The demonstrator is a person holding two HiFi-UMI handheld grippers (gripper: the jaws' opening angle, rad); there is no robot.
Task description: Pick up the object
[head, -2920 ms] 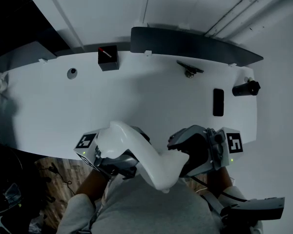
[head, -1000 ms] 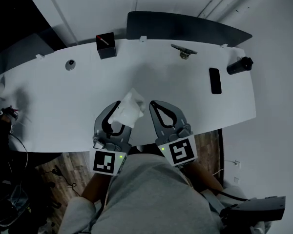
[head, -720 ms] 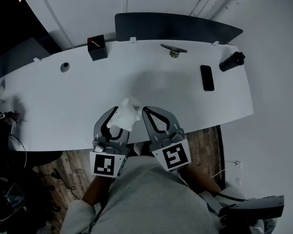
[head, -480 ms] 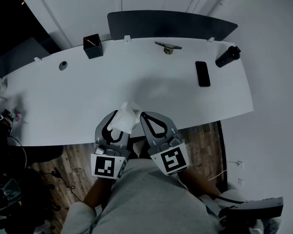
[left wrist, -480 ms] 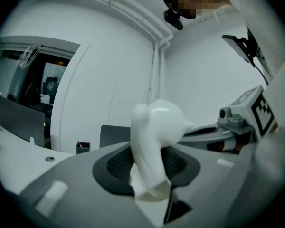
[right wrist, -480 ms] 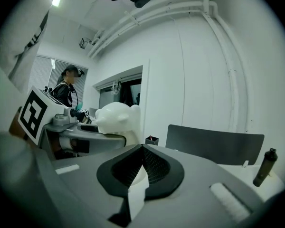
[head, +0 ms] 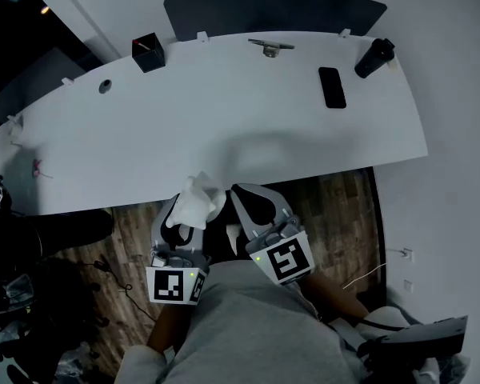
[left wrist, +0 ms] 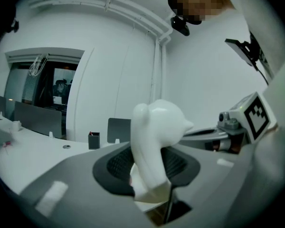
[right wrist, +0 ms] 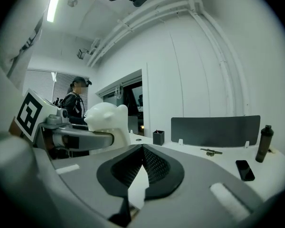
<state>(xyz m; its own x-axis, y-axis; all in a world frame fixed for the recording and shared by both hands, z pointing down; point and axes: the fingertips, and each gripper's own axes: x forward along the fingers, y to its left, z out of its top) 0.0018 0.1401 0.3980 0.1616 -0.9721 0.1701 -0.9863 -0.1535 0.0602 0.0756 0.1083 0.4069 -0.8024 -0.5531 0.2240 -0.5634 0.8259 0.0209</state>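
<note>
The object is a white moulded figure with small ears (head: 198, 200), shaped like an animal. My left gripper (head: 190, 211) is shut on its lower part, and it stands up between the dark pads in the left gripper view (left wrist: 154, 141). My right gripper (head: 238, 192) sits just right of it, shut with nothing in it; its pads meet in the right gripper view (right wrist: 142, 151). That view also shows the figure (right wrist: 106, 120) on the left. Both grippers hover close to the person's body, past the near edge of the white table (head: 224, 126).
On the table's far side stand a black box (head: 148, 52), a small metal piece (head: 270, 47), a dark phone (head: 331, 86) and a dark bottle (head: 374, 57). A dark panel (head: 272, 10) rises behind the table. Wooden floor (head: 336, 206) lies under the grippers.
Both grippers have drawn back from over the table towards the person's body and now hang beyond its near edge. The white figure stays in the left gripper; the right stays shut.
</note>
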